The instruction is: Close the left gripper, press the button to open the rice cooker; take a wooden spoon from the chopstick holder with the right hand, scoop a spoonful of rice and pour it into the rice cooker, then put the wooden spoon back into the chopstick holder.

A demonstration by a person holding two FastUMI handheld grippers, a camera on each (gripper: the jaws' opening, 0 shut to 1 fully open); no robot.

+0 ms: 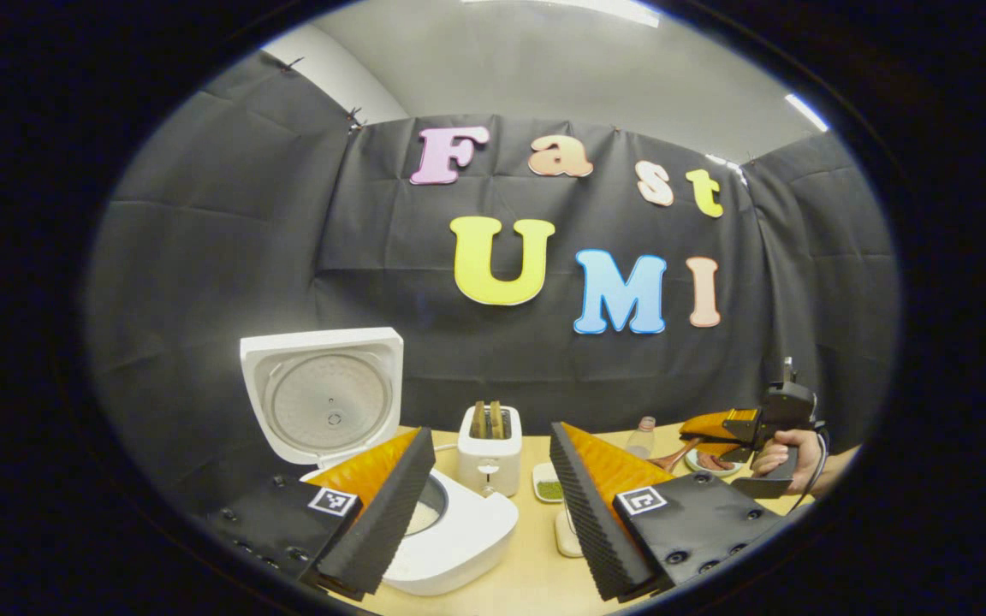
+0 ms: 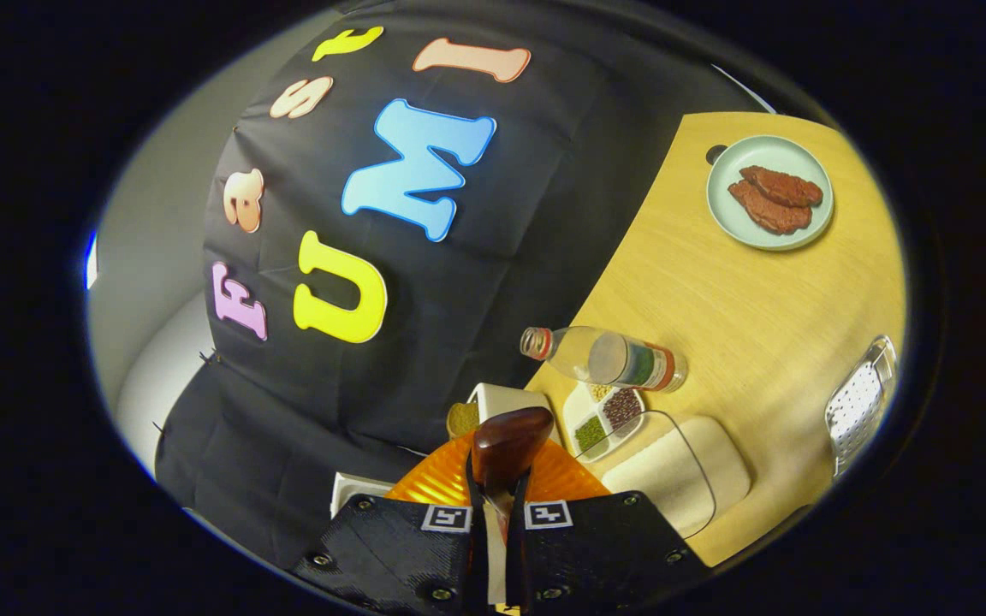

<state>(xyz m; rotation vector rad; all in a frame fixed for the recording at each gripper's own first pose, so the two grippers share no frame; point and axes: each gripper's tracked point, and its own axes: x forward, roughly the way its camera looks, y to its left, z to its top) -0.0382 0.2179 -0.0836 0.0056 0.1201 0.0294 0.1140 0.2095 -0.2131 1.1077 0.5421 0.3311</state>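
We see the rice cooker (image 1: 424, 522) with its lid up, beside a toaster (image 1: 490, 449). Our left gripper (image 1: 484, 505) is wide open. Our right gripper (image 2: 497, 500) squeezes the wooden spoon (image 2: 506, 445). A bottle (image 2: 608, 358) lies near a plate (image 2: 720, 210) with meat (image 2: 780, 198).

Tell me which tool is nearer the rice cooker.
Left. The left tool hangs open right over the rice cooker, one finger crossing its pot. The right tool, shut on the wooden spoon, is far across the table by the plate.
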